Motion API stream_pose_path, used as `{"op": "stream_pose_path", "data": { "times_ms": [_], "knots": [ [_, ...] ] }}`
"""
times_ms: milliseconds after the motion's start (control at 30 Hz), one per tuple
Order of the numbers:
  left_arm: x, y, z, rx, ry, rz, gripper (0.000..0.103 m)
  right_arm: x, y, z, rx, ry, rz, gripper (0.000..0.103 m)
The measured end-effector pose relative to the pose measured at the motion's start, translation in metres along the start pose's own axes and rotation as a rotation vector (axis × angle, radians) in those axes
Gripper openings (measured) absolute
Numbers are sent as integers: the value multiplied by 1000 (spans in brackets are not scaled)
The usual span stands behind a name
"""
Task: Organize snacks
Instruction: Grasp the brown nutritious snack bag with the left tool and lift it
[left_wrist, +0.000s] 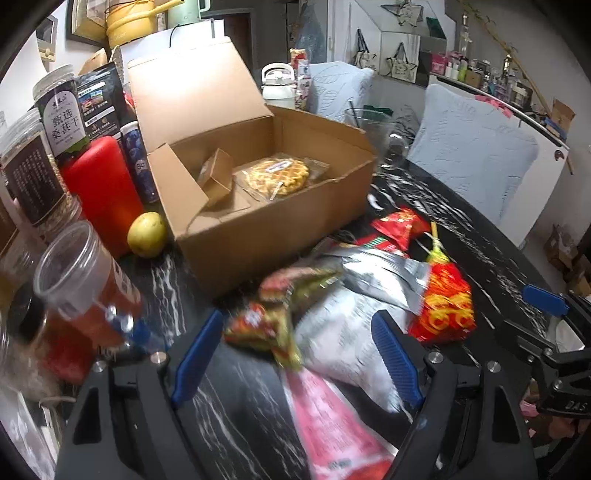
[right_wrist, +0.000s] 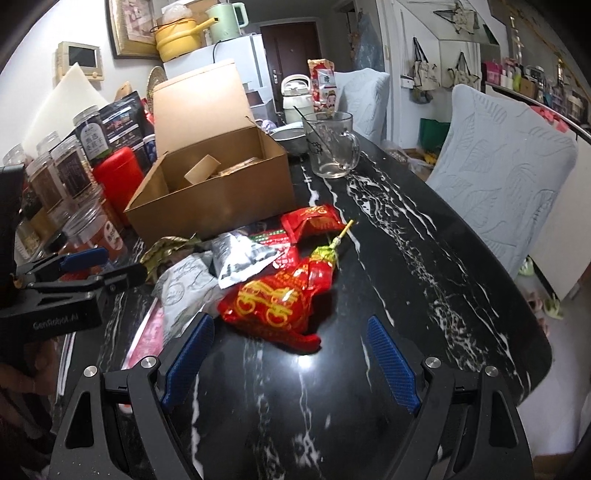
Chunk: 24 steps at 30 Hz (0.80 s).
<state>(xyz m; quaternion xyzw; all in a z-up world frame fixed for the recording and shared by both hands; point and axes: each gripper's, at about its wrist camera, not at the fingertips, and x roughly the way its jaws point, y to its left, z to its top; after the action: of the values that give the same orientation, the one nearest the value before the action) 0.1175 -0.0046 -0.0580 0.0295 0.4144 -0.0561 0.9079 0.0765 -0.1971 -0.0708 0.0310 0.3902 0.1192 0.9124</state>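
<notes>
Left gripper poised over the snack pile, jaws apart and empty, a green-and-red packet and a white bag lying between them. Reaching step, by the look of it; next it must close on one crinkly packet and carry it to the open box, where a waffle already lies. Right gripper also wide, empty, above the bench, just short of the shiny red bag.

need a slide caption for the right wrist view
Open right gripper over a red snack bag on the black table, cardboard box behind.
</notes>
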Motion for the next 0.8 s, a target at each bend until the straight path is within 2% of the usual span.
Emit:
{"op": "stream_pose_path", "data": {
  "times_ms": [200, 400, 633, 800],
  "knots": [
    [27, 15, 11, -21, 54, 42, 83, 20, -1, 12, -3, 22, 10, 86],
    [52, 18, 14, 1, 111, 70, 83, 36, -5, 21, 4, 41, 29, 86],
    [74, 27, 15, -19, 166, 22, 82, 52, -5, 26, 1, 71, 38, 86],
    [80, 25, 17, 13, 184, -4, 82, 59, -5, 28, 21, 88, 65, 86]
  ]
}}
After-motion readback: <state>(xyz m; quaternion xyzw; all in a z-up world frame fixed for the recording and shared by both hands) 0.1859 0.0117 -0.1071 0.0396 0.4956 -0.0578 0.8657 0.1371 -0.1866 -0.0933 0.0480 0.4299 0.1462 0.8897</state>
